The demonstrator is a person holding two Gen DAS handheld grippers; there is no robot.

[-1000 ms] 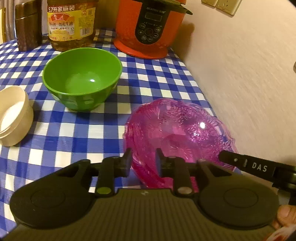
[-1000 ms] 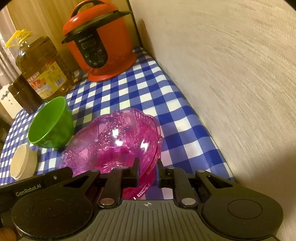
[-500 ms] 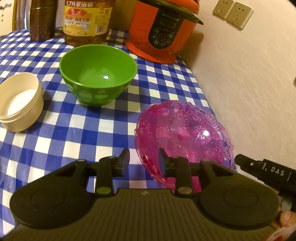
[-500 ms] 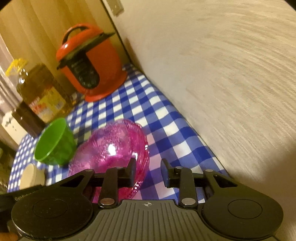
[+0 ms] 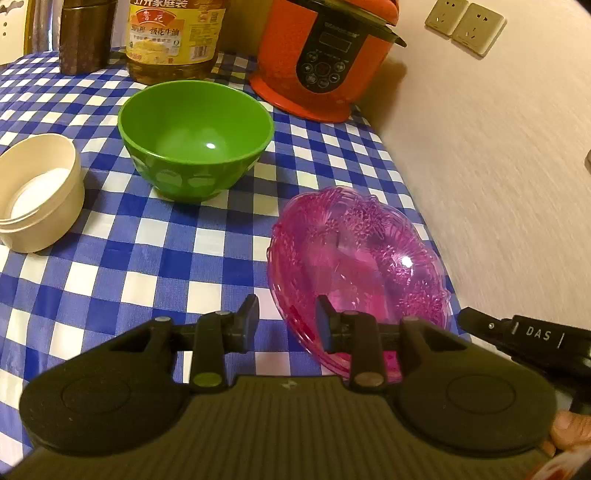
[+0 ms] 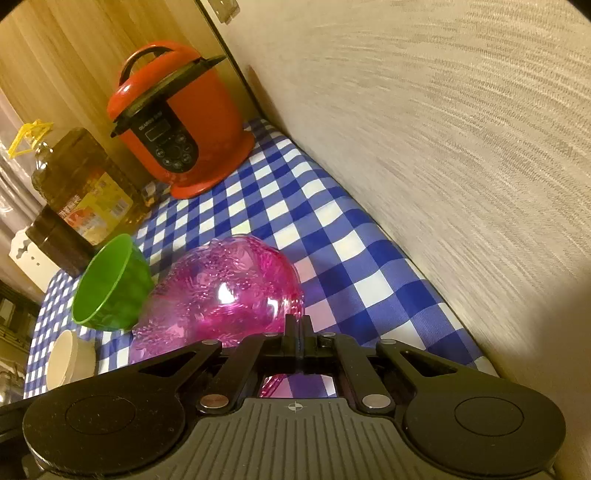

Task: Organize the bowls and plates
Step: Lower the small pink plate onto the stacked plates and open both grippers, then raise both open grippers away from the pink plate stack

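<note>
- The blue-and-white checked tablecloth (image 5: 110, 280) fills your left wrist view and runs up to the pale wall (image 5: 498, 166) on the right; two sockets (image 5: 465, 22) sit on that wall at 1 o'clock.
- The red pressure cooker (image 5: 325, 59) stands at 12 o'clock in your left view, at the far end of the cloth by the wall.
- The cooking-oil bottle (image 5: 173, 37) with its yellow label is at 11 o'clock, just beside the cooker, and a dark brown jar (image 5: 85, 37) stands left of it.
- The pink bowl (image 5: 354, 266), clear and patterned, sits tilted at 4 o'clock from the centre, close to the wall edge of the cloth.
- The green bowl (image 5: 195, 136) stands upright at 11 o'clock from the pink bowl, apart from it and near the oil bottle.
- The cream bowl (image 5: 37, 192) is at 9 o'clock, well left of the green one, with a white inside.
- Your left gripper (image 5: 286, 323) is partly spread; the near rim of the pink bowl passes between its fingers, and the pads are not pressing on it.
- Your right gripper (image 6: 297, 328) has its jaws closed together on the near rim of the pink bowl, at 6 o'clock of the bowl in the right wrist view.
- A fingertip (image 5: 569, 432) shows at 4 o'clock, at the frame's edge.
</note>
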